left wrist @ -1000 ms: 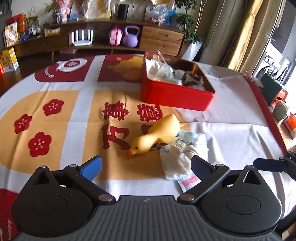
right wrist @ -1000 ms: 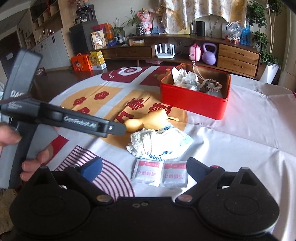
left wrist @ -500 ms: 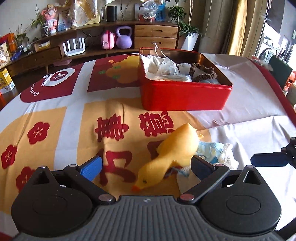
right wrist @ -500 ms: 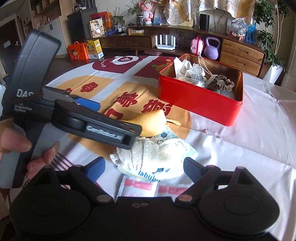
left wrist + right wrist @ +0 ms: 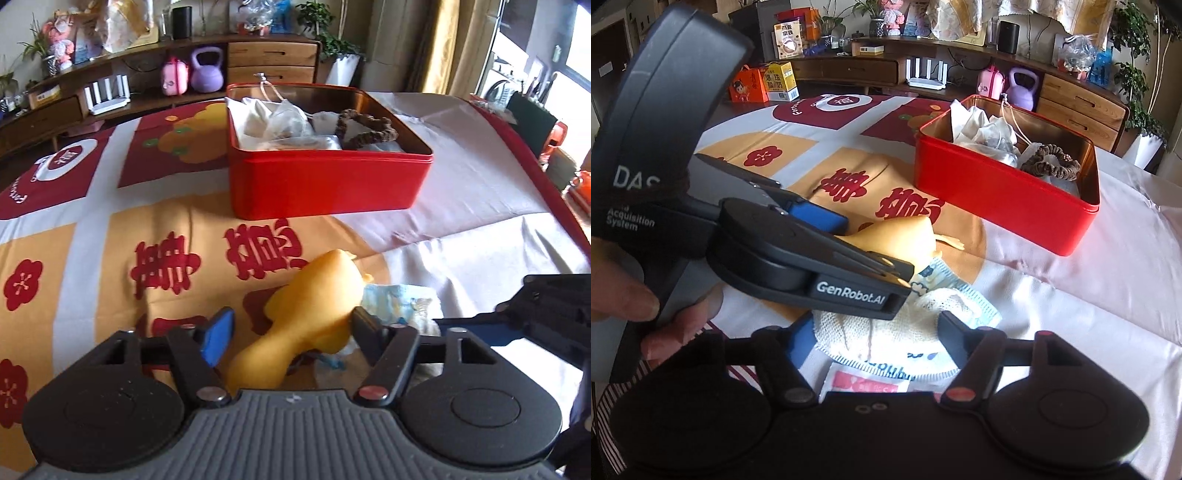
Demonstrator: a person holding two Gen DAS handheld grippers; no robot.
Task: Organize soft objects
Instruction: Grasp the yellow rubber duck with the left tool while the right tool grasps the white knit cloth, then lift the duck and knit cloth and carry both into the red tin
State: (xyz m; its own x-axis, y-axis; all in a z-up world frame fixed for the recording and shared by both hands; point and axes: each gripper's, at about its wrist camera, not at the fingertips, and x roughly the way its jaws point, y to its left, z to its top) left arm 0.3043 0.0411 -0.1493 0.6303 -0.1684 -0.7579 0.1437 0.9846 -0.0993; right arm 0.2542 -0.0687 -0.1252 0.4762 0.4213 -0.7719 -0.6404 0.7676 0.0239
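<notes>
A yellow rubber duck (image 5: pixel 314 310) lies on its side on the printed tablecloth. My left gripper (image 5: pixel 291 317) straddles it and its jaws are closing; the right finger touches the duck's body, while the blue pad (image 5: pixel 218 332) stands a little off its neck. A white knitted cloth (image 5: pixel 886 332) lies on a blue-and-white packet (image 5: pixel 945 280) beside the duck. My right gripper (image 5: pixel 875 325) is closing around this cloth, with its fingertips at the cloth's edges. The left gripper (image 5: pixel 877 247) crosses the right wrist view, held by a hand (image 5: pixel 624 295).
An open red tin (image 5: pixel 325 192) holding white bags and a brown scrunchie (image 5: pixel 1052 162) stands just beyond the duck. Two small red-and-white sachets (image 5: pixel 864 384) lie under my right gripper. A sideboard with a purple kettlebell (image 5: pixel 207 70) lines the far wall.
Both grippers have come forward and down over their objects, and their jaws have narrowed. The duck now lies between the left fingers and the knitted cloth between the right ones.
</notes>
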